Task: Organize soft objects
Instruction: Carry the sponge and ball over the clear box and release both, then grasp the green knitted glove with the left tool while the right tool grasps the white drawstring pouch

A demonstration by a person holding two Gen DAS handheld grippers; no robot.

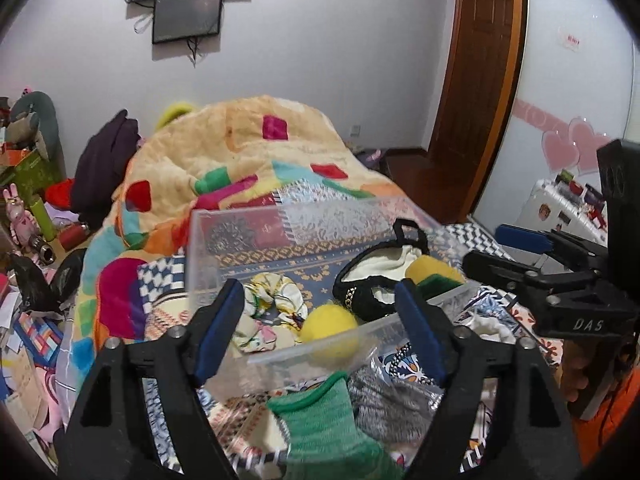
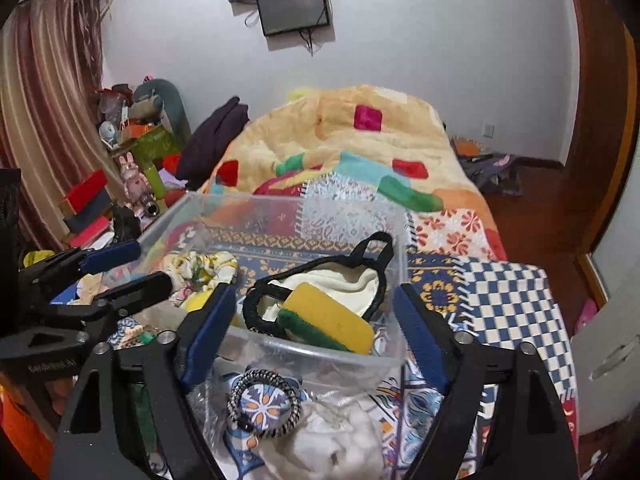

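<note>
A clear plastic box (image 1: 208, 240) (image 2: 320, 360) stands on the patterned bedspread. Inside lie a floral scrunchie (image 1: 276, 300) (image 2: 200, 266), a yellow ball (image 1: 330, 330), a black slipper with white lining (image 1: 376, 280) (image 2: 340, 280) and a yellow-green sponge (image 2: 330, 320) (image 1: 430, 274). A green sock (image 1: 324, 424) and grey knit cloth (image 1: 396, 404) lie in front of the box. A black-and-white hair tie (image 2: 264, 404) and white cloth (image 2: 352, 444) lie nearby. My left gripper (image 1: 320, 328) is open and empty above the box's near edge. My right gripper (image 2: 316, 332) is open and empty over the box.
A bunched colourful quilt (image 1: 240, 160) lies behind the box. Cluttered boxes and toys (image 1: 28, 216) crowd the floor at the left. A wooden door (image 1: 480, 60) and a white cabinet stand at the right. Screens hang on the back wall.
</note>
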